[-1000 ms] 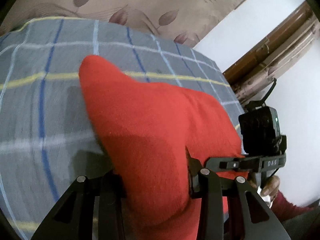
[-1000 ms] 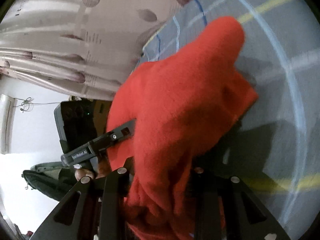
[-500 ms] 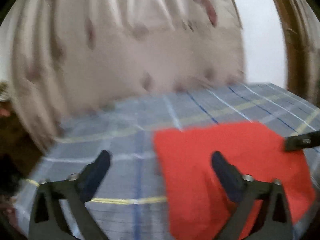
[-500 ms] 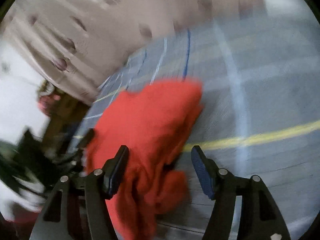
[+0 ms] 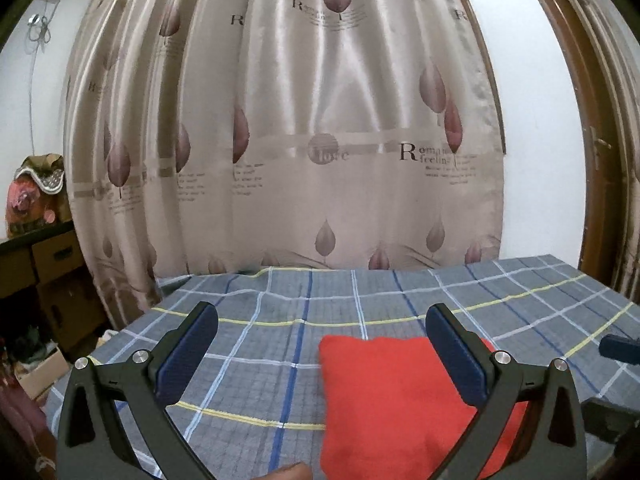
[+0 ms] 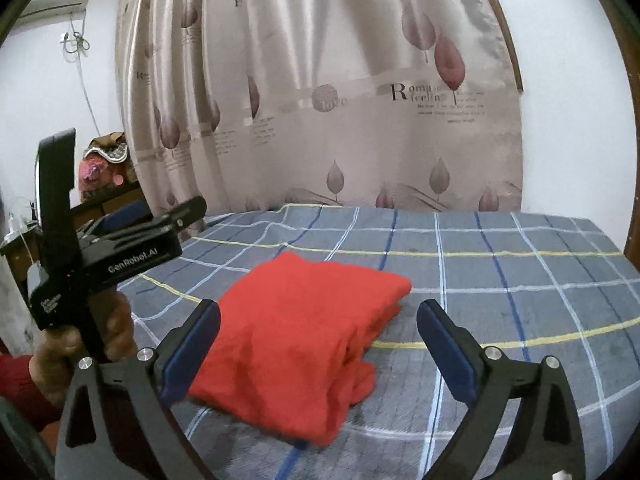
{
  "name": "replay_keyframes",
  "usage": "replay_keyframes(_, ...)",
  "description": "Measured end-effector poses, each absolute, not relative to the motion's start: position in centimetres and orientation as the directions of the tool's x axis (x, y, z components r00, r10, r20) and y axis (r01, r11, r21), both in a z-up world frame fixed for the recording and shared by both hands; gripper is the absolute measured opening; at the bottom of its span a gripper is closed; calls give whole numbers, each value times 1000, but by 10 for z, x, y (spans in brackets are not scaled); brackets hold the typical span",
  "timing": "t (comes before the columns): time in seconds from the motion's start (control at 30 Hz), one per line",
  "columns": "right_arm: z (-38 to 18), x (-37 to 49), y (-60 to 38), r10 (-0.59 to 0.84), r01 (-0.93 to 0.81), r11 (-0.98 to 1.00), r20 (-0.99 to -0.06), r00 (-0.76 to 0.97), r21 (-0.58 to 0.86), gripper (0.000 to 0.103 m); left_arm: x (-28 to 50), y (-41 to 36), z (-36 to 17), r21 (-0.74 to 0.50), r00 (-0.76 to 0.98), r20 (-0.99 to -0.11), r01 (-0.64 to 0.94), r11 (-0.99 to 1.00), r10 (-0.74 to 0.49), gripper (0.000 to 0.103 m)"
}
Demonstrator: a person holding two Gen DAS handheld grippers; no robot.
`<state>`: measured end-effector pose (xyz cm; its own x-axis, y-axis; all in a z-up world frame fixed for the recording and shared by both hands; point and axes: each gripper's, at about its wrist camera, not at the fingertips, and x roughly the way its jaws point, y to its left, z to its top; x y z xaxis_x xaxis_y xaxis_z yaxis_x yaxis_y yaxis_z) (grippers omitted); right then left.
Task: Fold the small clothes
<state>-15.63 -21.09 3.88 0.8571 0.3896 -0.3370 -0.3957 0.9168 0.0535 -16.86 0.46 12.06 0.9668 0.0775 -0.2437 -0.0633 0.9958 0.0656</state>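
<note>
A red garment [image 6: 304,336] lies folded in a thick pad on the grey checked bedcover [image 6: 500,280]. It also shows in the left wrist view [image 5: 396,400], low and right of centre. My left gripper [image 5: 322,356] is open and empty, raised above the cloth's left edge. It also shows in the right wrist view [image 6: 152,216], held by a hand at the left. My right gripper [image 6: 318,344] is open and empty, just above and behind the garment. One right fingertip [image 5: 620,348] pokes in at the right edge of the left wrist view.
A beige leaf-print curtain [image 5: 320,140] hangs behind the bed. Wooden drawers with a cloth-covered item [image 5: 36,200] stand at the left. A brown door frame [image 5: 592,140] is at the right. The bedcover [image 5: 260,344] spreads left of and behind the garment.
Both grippers were shut on the red garment a second ago. They opened, let it drop folded on the bed, and pulled back and up to level views.
</note>
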Motion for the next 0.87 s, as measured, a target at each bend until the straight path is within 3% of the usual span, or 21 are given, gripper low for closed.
replay_keyframes(0.3,39,-171,-200,390,-405,914,-337,857,28,102,-190,-3,133,75,977,-213,-19,997,34,103)
replay_keyframes(0.87,36,-168,-203,345,-356,934,-357,868,38,103,-178,-9,107,68,943,-330,-23,997,44,103)
